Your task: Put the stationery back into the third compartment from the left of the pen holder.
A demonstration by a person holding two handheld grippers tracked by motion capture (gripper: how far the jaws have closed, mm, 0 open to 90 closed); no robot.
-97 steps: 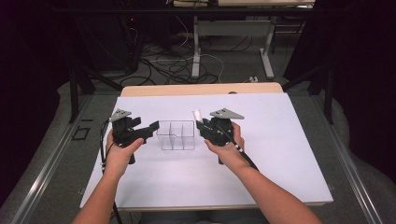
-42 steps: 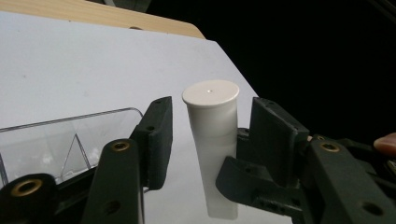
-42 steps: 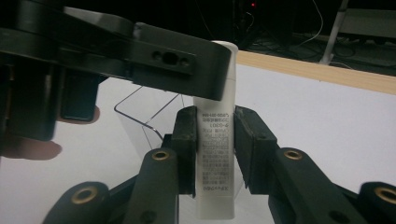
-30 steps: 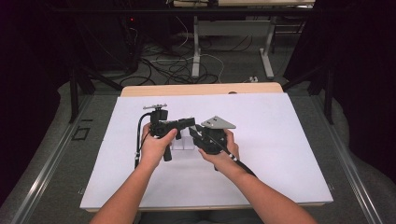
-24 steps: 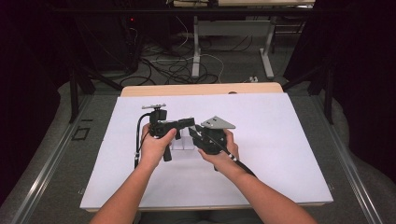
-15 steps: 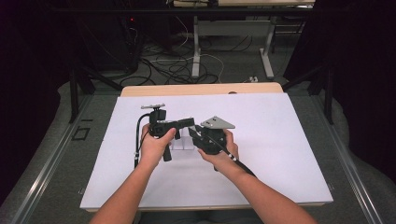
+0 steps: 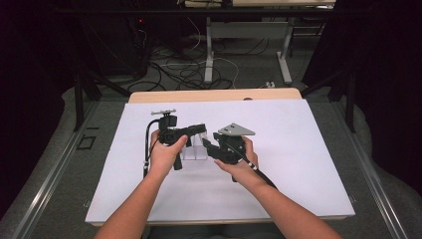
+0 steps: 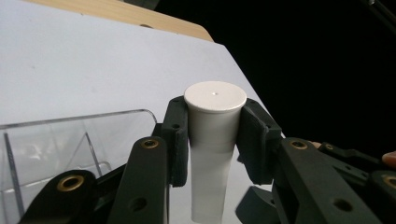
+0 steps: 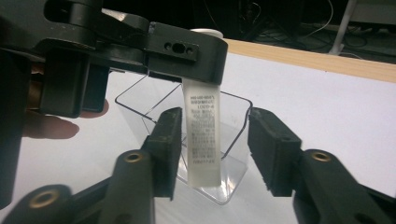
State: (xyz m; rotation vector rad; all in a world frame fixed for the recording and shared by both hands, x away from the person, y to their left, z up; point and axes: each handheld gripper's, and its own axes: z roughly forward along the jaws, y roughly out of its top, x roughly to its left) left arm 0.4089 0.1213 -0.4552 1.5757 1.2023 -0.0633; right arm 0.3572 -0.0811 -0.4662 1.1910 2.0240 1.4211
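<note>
The left gripper [image 8: 212,140] is pinching a white tube [image 8: 214,140] upright over the clear box [image 9: 205,140]; the right gripper [image 9: 212,149] is waiting, spread, probably to steady it.

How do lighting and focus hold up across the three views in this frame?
High view: white table cover evenly lit, surroundings nearly black, the clear organiser hard to make out. Left gripper view: the white tube is sharp, its cap bright, the near jaws soft, the background black. Right gripper view: the tube's label print is blurred; the near jaws are soft too.
</note>
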